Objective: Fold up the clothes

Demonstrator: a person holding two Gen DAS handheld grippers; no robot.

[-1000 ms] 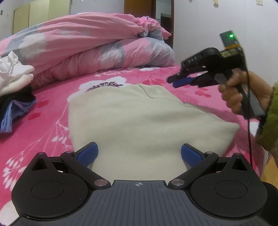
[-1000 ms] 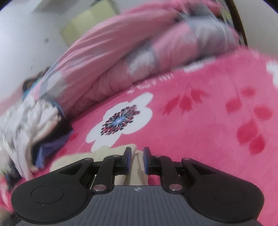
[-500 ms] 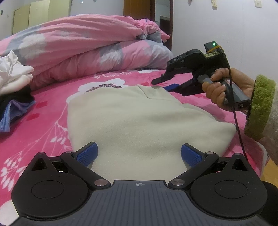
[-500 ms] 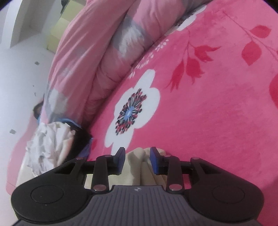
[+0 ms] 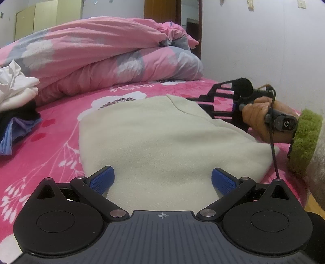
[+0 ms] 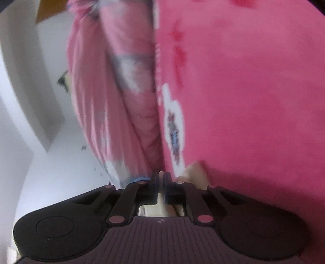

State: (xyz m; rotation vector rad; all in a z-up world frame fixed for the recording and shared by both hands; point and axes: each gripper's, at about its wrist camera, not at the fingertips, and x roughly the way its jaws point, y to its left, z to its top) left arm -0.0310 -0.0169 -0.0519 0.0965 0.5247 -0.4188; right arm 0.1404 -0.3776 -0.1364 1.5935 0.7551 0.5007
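While the right gripper (image 6: pixel 161 178) lies rolled on its side at the far right edge of the cream garment (image 5: pixel 162 138), its jaws have just been closing and now stand nearly together, pinching a thin fold of the cream fabric between the pads. In the left wrist view this gripper is a black ladder-like frame held by a hand (image 5: pixel 262 117) with a fuzzy green cuff (image 5: pixel 304 142); a black cable hangs from the handle. The right wrist view is blurred and tilted.

Left gripper (image 5: pixel 162 178): jaws wide apart, blue ribbed pads (image 5: pixel 101 179) to either side of the garment's near edge, gripping nothing; whether the pads touch the cloth I cannot tell.

Garment: soft, matte, fleece-like, folded to a broad rounded slab, lying flat mid-bed on the bright pink floral bedsheet (image 5: pixel 50 138).

Far side: puffy pink and grey quilt (image 5: pixel 105 61), bunched and rolled, smooth cotton look.

Far left: heap of clothes (image 5: pixel 16 101), white crumpled pieces on top, black and lavender below.

Right: pale wall (image 5: pixel 264 40); brown door (image 5: pixel 160 10) behind the quilt.
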